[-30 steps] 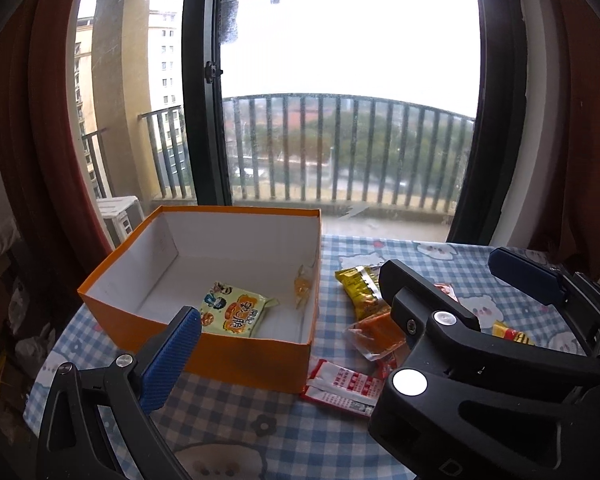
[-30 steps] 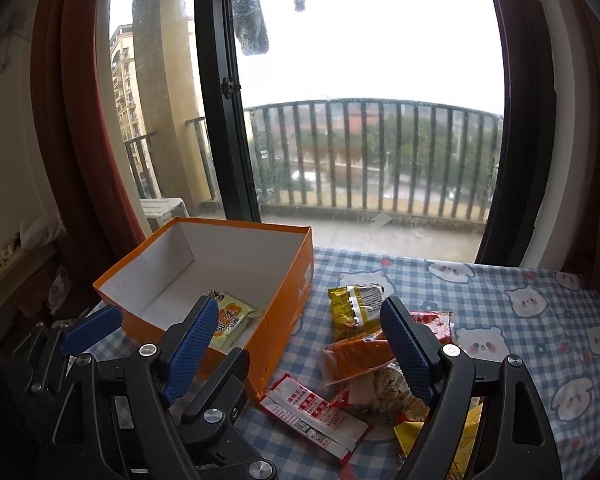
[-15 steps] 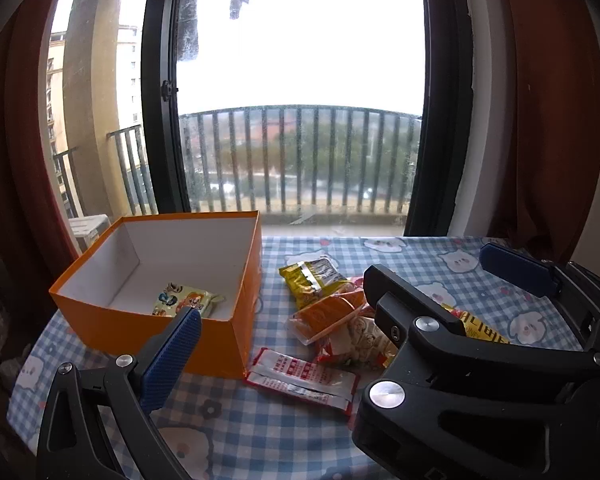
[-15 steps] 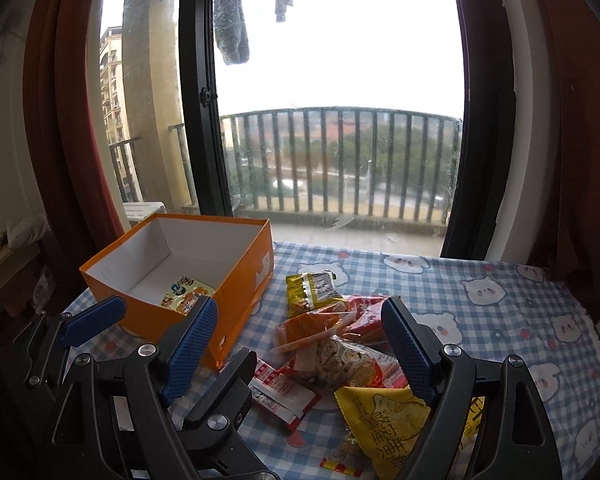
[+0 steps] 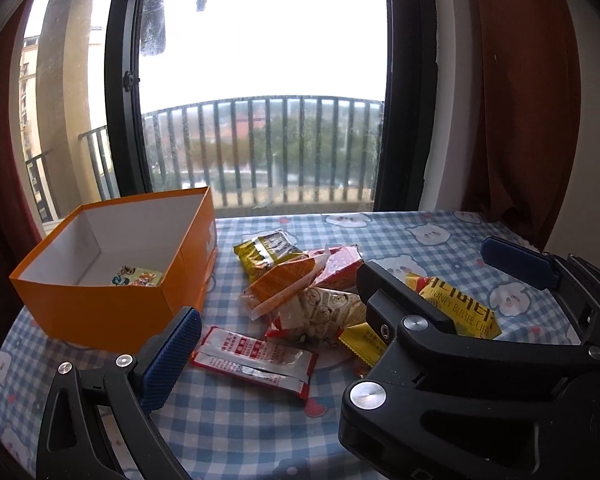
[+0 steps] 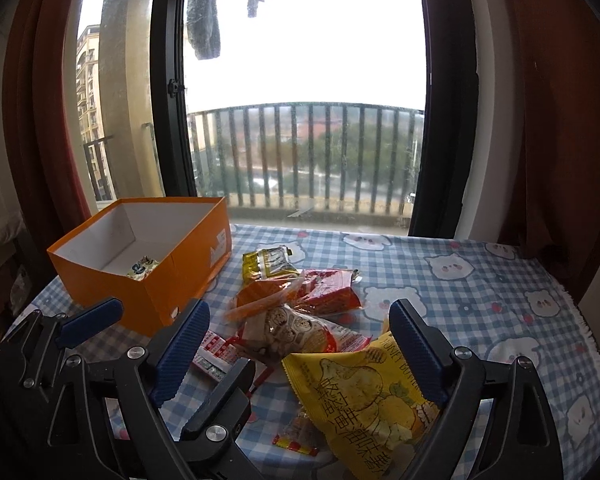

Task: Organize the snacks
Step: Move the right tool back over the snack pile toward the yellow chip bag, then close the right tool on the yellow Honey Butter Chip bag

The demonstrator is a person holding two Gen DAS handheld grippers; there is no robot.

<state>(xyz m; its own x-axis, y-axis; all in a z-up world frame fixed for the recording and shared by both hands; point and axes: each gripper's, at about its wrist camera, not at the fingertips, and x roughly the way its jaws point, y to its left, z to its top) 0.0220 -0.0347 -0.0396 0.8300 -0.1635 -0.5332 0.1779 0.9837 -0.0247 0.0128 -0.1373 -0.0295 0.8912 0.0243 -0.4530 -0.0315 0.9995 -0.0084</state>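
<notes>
An open orange box (image 5: 112,308) (image 6: 156,280) stands at the left of the table with one small snack packet (image 5: 138,280) (image 6: 142,268) inside. A pile of snack packets lies to its right: a yellow packet (image 5: 266,254), an orange one (image 5: 280,284), a red one (image 6: 328,288), a clear bag of cookies (image 6: 296,332), a red-and-white sachet (image 5: 256,356) and a yellow chip bag (image 6: 364,400) (image 5: 456,312). My left gripper (image 5: 340,308) is open and empty above the pile. My right gripper (image 6: 300,352) is open and empty over the chip bag.
The table wears a blue checked cloth with bear prints (image 6: 480,292). A window with a balcony railing (image 6: 308,160) stands behind it, with red curtains (image 6: 560,120) on both sides. The table's right edge (image 6: 596,344) is near.
Both grippers have swung to the right, away from the box and toward the snack pile. The box now sits at the left of both views. Both grippers stay open.
</notes>
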